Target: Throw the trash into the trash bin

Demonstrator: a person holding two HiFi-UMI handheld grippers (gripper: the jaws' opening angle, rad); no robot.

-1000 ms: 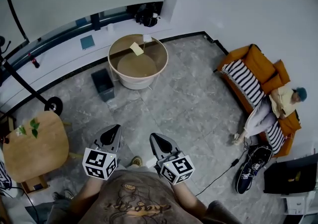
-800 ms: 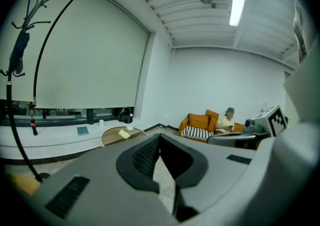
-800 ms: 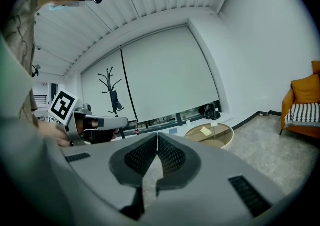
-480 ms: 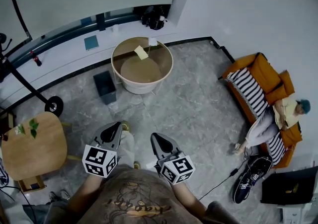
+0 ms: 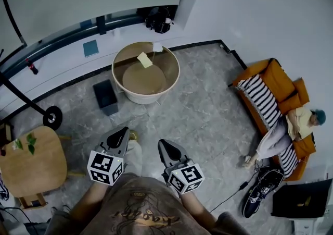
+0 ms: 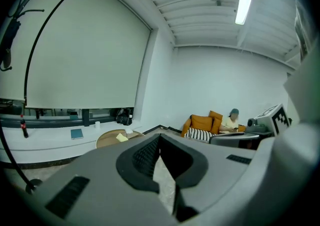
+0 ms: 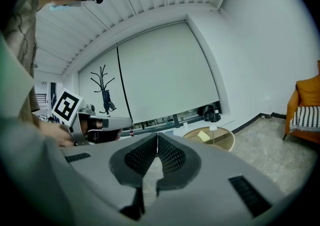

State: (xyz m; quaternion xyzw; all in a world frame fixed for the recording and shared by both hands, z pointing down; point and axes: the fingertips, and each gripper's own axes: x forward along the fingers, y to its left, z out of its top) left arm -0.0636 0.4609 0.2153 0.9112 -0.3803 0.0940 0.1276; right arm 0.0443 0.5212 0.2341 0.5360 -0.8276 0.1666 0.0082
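Currently, the left gripper (image 5: pixel 123 133) and the right gripper (image 5: pixel 163 146) are held side by side, apart, low in the head view above the grey marbled stone floor (image 5: pixel 203 109), both pointing toward the round beige wooden table with a raised rim (image 5: pixel 148 96). Each gripper's jaws are fully together, with nothing between them. The trash, a small yellow piece of paper (image 5: pixel 144 60), lies on the table top near its far edge; a small white item (image 5: pixel 157 47) sits at the rim beyond it. The dark rectangular trash bin (image 5: pixel 105 97) stands on the floor just beside the table, on its left. A person (image 5: pixel 297 116) sits on an orange sofa (image 5: pixel 276 75) well apart at the right
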